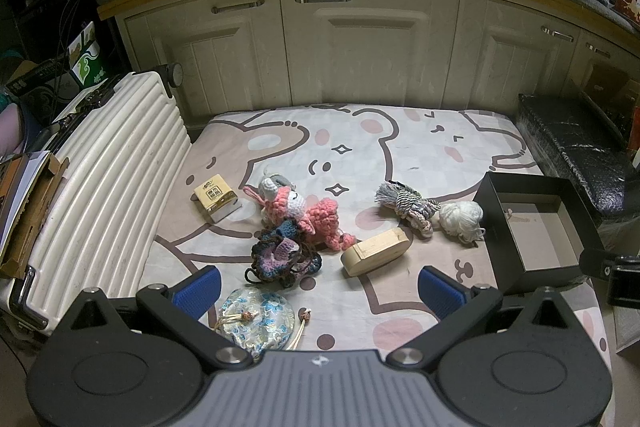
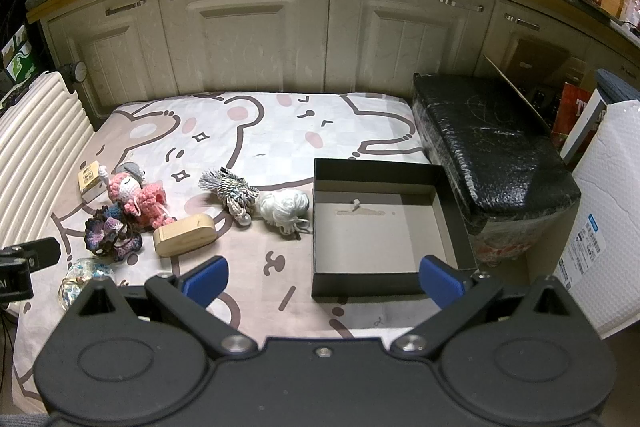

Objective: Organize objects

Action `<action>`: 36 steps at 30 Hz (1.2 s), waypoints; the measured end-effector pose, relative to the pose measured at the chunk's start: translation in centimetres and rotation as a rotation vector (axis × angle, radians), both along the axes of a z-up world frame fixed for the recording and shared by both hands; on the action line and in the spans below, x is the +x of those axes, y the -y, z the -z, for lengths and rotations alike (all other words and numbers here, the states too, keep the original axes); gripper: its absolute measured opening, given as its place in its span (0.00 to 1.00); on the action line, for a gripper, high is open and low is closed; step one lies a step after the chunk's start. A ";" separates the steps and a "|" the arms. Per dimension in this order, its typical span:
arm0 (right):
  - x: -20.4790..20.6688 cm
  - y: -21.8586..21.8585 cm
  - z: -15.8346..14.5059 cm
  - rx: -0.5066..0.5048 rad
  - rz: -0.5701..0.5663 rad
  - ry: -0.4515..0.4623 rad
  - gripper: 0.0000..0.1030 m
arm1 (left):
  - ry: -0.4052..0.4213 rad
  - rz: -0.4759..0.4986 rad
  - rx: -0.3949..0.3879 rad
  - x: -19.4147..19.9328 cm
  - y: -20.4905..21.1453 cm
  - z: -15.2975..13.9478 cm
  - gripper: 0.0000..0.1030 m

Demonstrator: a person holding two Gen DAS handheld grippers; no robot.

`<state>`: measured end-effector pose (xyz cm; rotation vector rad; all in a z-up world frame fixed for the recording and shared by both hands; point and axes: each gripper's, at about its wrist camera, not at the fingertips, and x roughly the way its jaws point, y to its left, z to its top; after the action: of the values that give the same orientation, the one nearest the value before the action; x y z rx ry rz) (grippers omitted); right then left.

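Shallow black cardboard box [image 2: 384, 227], open top, grey-brown floor bare: nothing sorted into it yet. It sits on the right side of the cartoon-bear printed sheet [image 2: 280, 131], its left wall just beside the white yarn ball [image 2: 282, 209].

Loose items lie left of the box, in a rough row running leftward:
- white yarn ball, touching the grey-and-beige tasselled cord bundle [image 2: 234, 193];
- oblong pale wooden case [image 1: 376, 251], lying flat, near the bundle;
- pink crocheted doll [image 1: 302, 211] with a dark blue-purple crocheted piece [image 1: 280, 255] against it;
- small yellow printed carton [image 1: 216, 197], apart, toward the ribbed white suitcase [image 1: 112, 183];
- blue-and-white floral drawstring pouch [image 1: 256, 319], nearest, between the left fingers.

Left gripper [image 1: 318, 291]: blue pads spread wide, holding nothing, hovering above the pouch. Right gripper [image 2: 322, 279]: spread wide, empty, over the box's near wall.

Judgement: collecting has not begun; this is the approach before a first pick. The pouch is best placed for the left gripper: lower, close on the soft body, avoid snagging the cord. The right could take the yarn ball.
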<state>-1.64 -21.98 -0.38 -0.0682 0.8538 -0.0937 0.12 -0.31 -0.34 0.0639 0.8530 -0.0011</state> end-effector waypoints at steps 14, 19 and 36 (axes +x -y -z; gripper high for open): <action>0.1 0.1 0.0 0.000 -0.003 0.000 1.00 | 0.000 0.003 -0.002 0.0 0.0 0.0 1.00; 0.4 0.4 -0.3 0.002 -0.002 -0.003 1.00 | 0.000 0.003 -0.003 0.0 0.0 0.0 1.00; -0.3 0.4 -2.4 0.006 -0.027 0.119 1.00 | 0.128 0.017 -0.074 -1.9 0.2 -1.8 1.00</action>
<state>-1.99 -22.42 1.99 -0.0684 0.7341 -0.0692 -1.76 -0.50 1.47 0.0013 0.7242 -0.0442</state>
